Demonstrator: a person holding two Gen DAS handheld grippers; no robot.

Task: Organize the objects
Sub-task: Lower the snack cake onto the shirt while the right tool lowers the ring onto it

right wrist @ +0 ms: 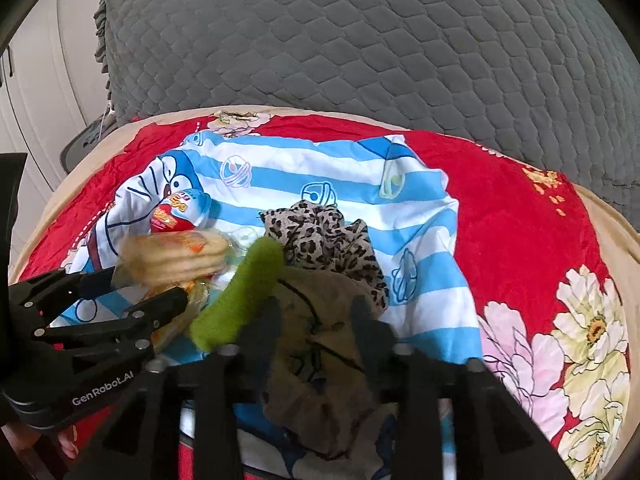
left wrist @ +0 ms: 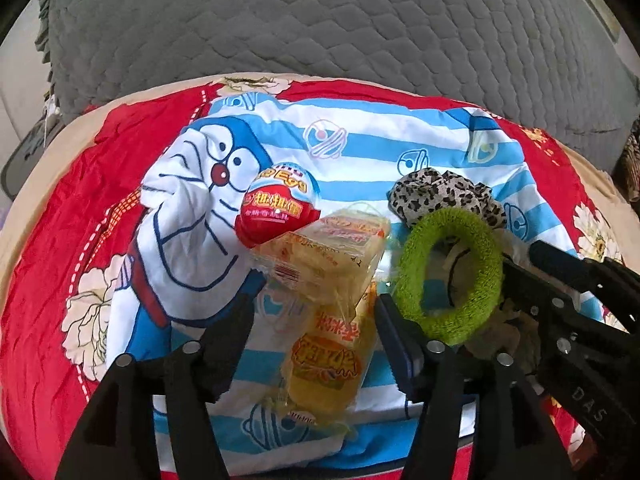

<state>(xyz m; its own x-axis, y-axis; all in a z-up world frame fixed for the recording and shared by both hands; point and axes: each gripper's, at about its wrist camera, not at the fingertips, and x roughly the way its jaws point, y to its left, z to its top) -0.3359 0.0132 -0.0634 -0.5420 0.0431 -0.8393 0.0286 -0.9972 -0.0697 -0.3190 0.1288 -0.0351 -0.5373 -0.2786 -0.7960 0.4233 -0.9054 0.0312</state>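
Both grippers, left [left wrist: 316,300] and right [right wrist: 316,316], stand open over snack packets [left wrist: 328,264] and beige cloth [right wrist: 316,360].

This is a room in a home, most likely a bedroom or living room, and soft furnishings show it. A red bedsheet [right wrist: 500,208] printed with large pale flowers and edged in beige covers the surface, and a blue-and-white striped cartoon cloth [left wrist: 360,152] lies spread across its middle. Along the far edge rests a grey quilted cover [right wrist: 360,40] with a ruffled border, like a sofa back or headboard throw. Small household things lie on the striped cloth: a leopard-print scrunchie [right wrist: 320,232], a green hair ring [left wrist: 452,272], a toy egg [left wrist: 276,208] and wrapped snack packets [left wrist: 324,264]. White cupboard panels [right wrist: 44,80] stand at the left.
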